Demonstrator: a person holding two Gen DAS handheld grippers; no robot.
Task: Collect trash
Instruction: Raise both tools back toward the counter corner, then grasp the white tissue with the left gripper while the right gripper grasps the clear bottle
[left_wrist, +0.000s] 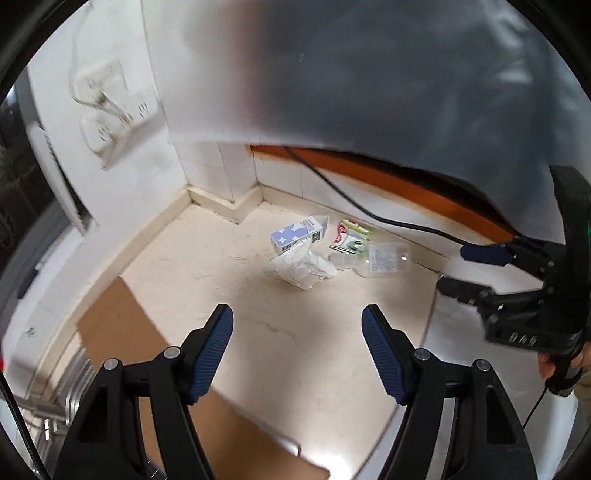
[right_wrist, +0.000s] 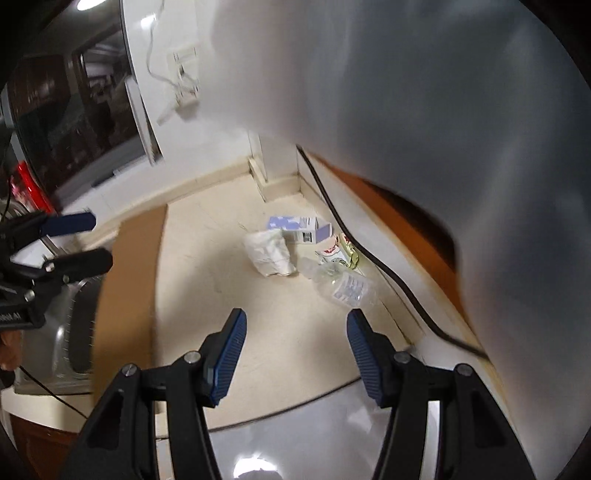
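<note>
Cream counter is seen stretching ahead of both claws to a tiled corner. Brown cardboard is laid beside the left claw, on its left. Ahead of both claws, well apart from them, trash is heaped: a crumpled white paper, a blue carton touching it behind, a clear bottle and a wrapper. The left claw and right claw are held wide open, nothing gripped.
</note>
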